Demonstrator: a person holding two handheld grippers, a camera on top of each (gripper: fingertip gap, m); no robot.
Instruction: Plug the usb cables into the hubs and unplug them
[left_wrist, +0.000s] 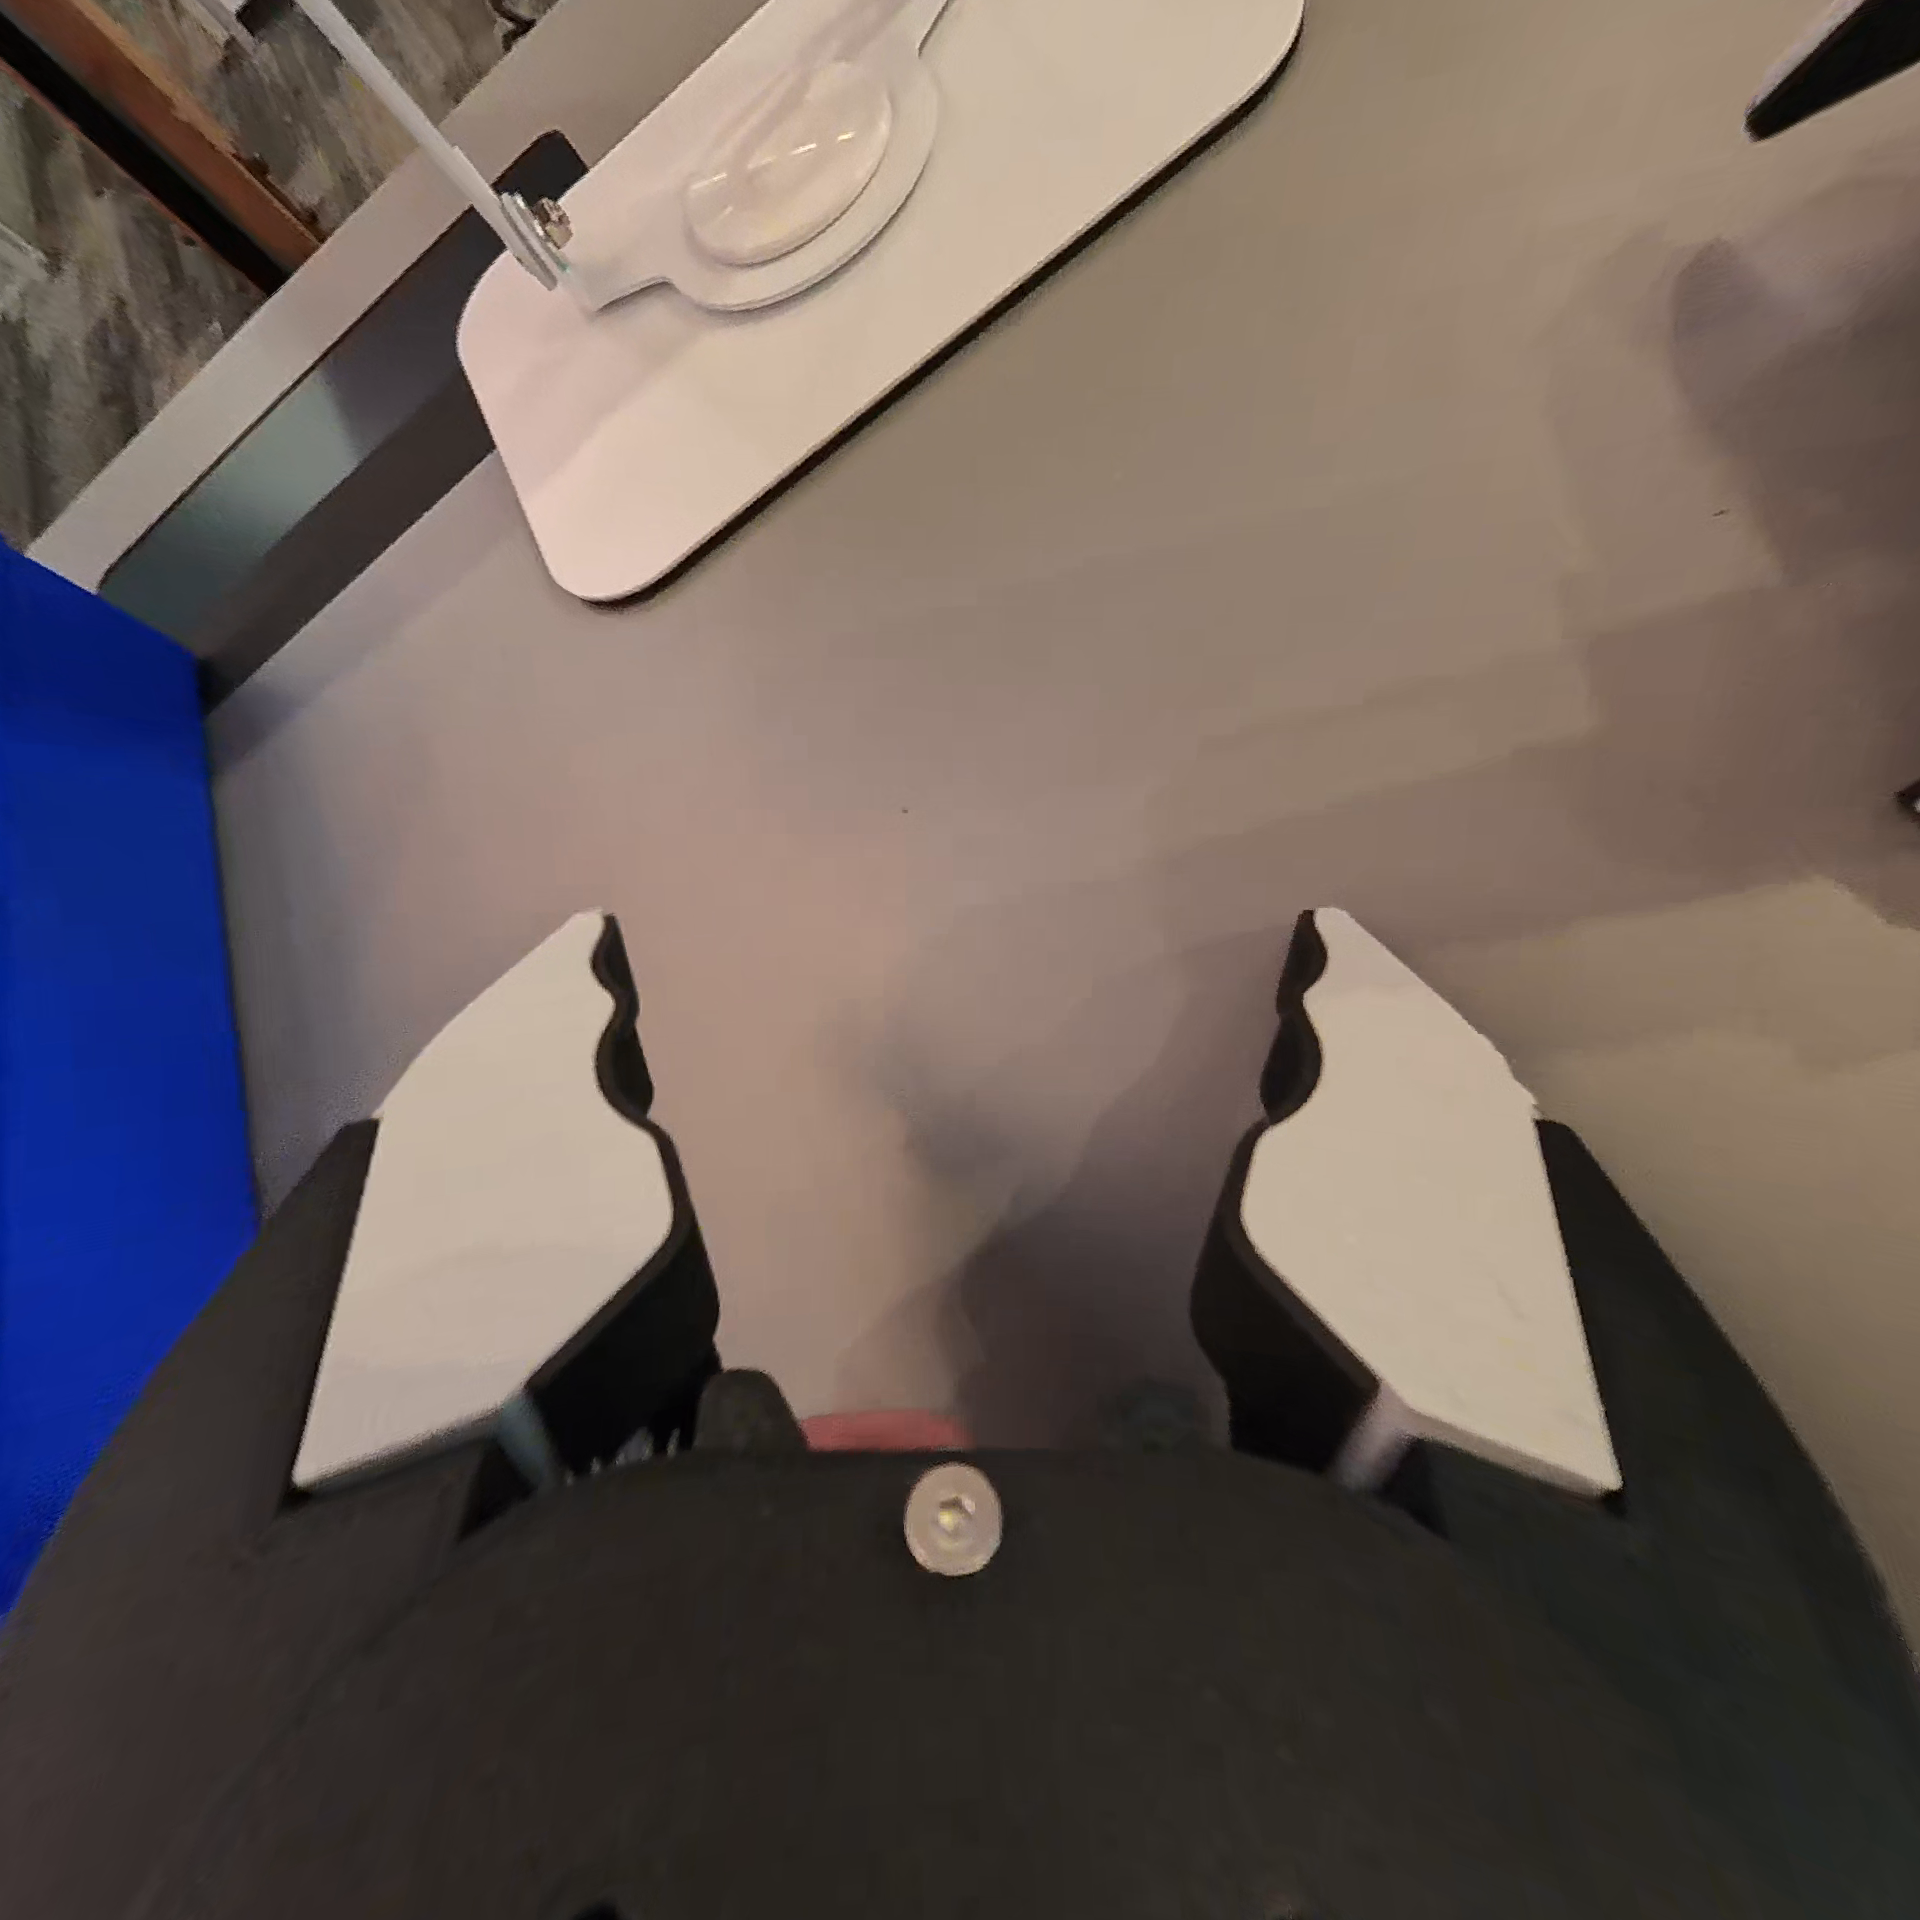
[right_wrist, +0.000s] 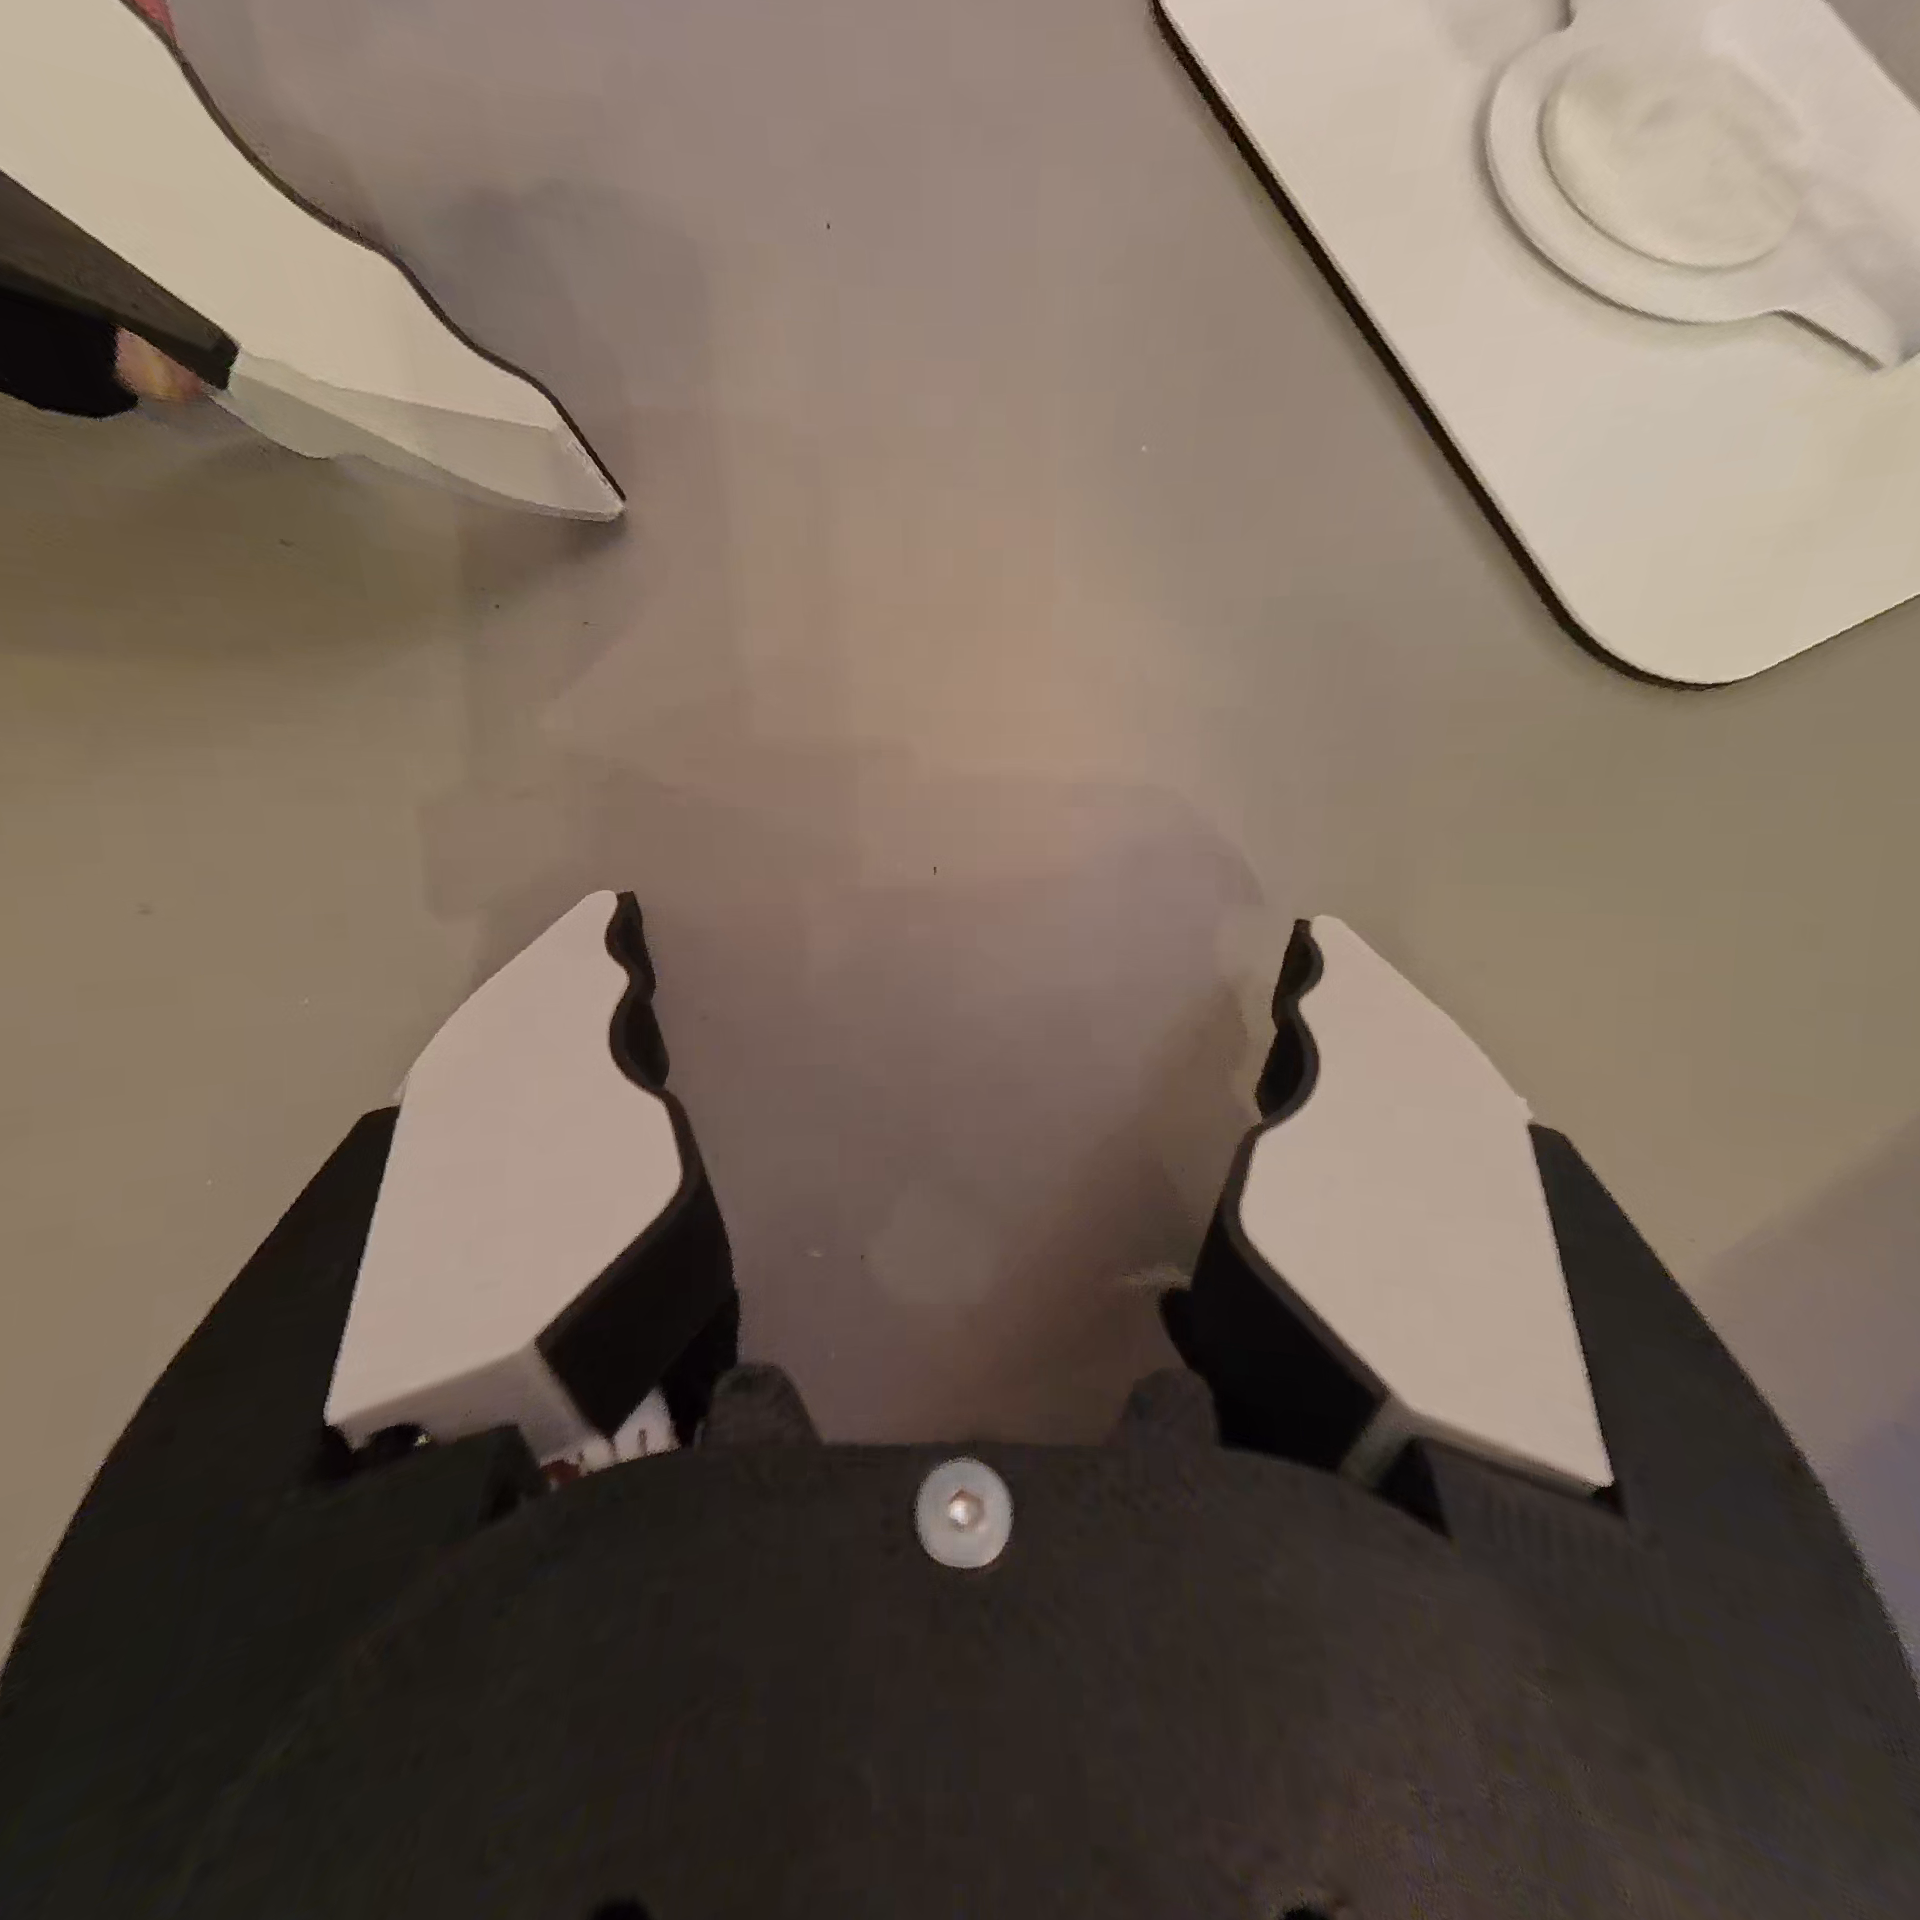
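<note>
No usb cable or hub shows in either view. My left gripper (left_wrist: 961, 935) hangs over the bare grey table (left_wrist: 1143, 675) with its jaws wide apart and nothing between them. My right gripper (right_wrist: 966, 925) is also wide open and empty over the grey table (right_wrist: 935, 520). One white finger of the left gripper (right_wrist: 343, 343) reaches into the right wrist view from the upper left. A dark tip of the right gripper (left_wrist: 1829, 73) shows at the top right of the left wrist view.
A white flat stand base (left_wrist: 831, 343) with a clear round disc (left_wrist: 790, 197) on it lies at the back of the table; it also shows in the right wrist view (right_wrist: 1507, 436). A blue surface (left_wrist: 94, 987) lies past the table's left edge.
</note>
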